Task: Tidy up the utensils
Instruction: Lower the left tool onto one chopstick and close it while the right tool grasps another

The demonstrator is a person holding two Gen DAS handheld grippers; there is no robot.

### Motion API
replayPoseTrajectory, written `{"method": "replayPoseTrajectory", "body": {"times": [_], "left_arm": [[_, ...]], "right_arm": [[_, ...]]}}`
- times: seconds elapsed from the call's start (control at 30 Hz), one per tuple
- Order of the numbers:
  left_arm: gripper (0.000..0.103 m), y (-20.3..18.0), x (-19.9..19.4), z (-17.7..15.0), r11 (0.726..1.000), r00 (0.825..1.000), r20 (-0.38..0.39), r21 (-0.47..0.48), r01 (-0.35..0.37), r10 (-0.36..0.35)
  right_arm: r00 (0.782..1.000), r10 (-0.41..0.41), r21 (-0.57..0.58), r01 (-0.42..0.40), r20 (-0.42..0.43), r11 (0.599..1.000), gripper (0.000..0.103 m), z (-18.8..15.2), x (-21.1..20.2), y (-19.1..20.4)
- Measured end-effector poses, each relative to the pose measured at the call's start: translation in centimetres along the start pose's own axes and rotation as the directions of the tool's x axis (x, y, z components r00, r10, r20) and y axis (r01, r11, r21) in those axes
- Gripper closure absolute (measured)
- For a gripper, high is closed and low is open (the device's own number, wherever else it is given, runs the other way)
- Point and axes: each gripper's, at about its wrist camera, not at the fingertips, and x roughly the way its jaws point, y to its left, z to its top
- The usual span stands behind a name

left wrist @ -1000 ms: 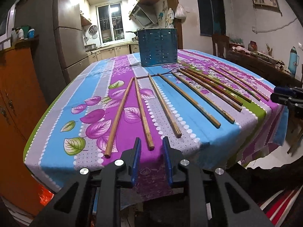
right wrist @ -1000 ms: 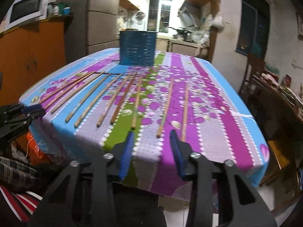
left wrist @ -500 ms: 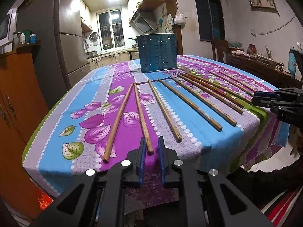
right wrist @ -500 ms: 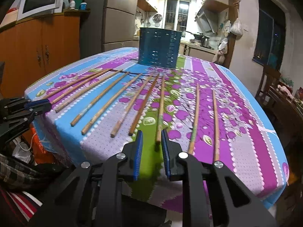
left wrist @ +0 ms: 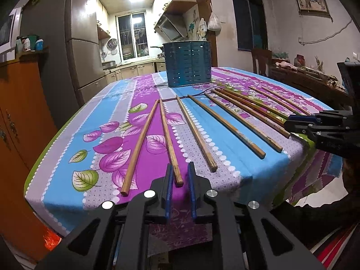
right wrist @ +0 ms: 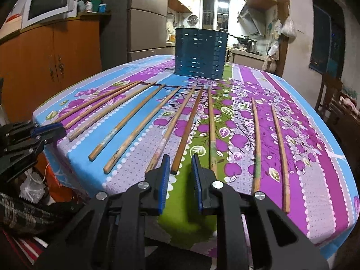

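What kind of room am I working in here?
Most likely a home dining area open to a kitchen: a table under a floral cloth, a fridge beside it, and a range hood over kitchen counters behind.

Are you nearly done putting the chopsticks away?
Only just starting. Done: nothing that shows. The chopsticks all lie on the tablecloth, and none stick out of the blue holder. In hand: both tools have just been closing, the left tool with one chopstick between its jaws, the right tool with another chopstick, neither pinched yet. Left: gripping them, then carrying every chopstick to the holder.
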Motion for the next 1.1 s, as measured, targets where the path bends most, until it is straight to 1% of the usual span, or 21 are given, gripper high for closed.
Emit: {"method": "replayPoseTrajectory", "body": {"times": [0.1, 0.13, 0.17, 0.37, 0.53, 0.67, 1.1], "left_arm": [[0.089, 0.2, 0.0, 0.0, 1.0, 1.0, 0.004, -0.014, 0.008, -0.008], [0.089, 0.2, 0.0, -0.1, 1.0, 1.0, 0.007, -0.018, 0.009, -0.009], [0.089, 0.2, 0.0, -0.1, 1.0, 1.0, 0.009, -0.019, 0.009, -0.008], [0.092, 0.1, -0.1, -0.2, 1.0, 1.0, 0.014, -0.006, 0.013, -0.013], [0.093, 0.3, -0.2, -0.2, 1.0, 1.0, 0.017, -0.003, 0.02, -0.02], [0.093, 0.7, -0.8, 0.1, 1.0, 0.999, 0.044, 0.005, 0.031, -0.031], [0.094, 0.7, -2.9, 2.6, 0.999, 0.992, 0.124, 0.042, -0.008, 0.003]], "right_arm": [[1.0, -0.007, 0.038, 0.007, 0.009, 0.999, 0.086, -0.2, -0.1, -0.1], [1.0, -0.005, 0.044, 0.004, 0.014, 0.999, 0.09, -0.3, -0.1, 0.0], [1.0, -0.008, 0.048, 0.007, 0.016, 0.999, 0.097, -0.3, -0.1, 0.1], [0.999, -0.036, 0.087, 0.033, 0.035, 0.996, 0.098, -0.3, -0.2, 0.0], [0.995, -0.059, 0.096, 0.051, 0.078, 0.994, 0.098, 0.3, -1.1, -0.1], [0.992, -0.067, 0.088, 0.057, 0.108, 0.994, 0.098, 1.0, -2.1, -0.1], [0.963, -0.085, 0.051, 0.074, 0.254, 0.996, 0.098, 5.7, -6.2, -0.6]]}}
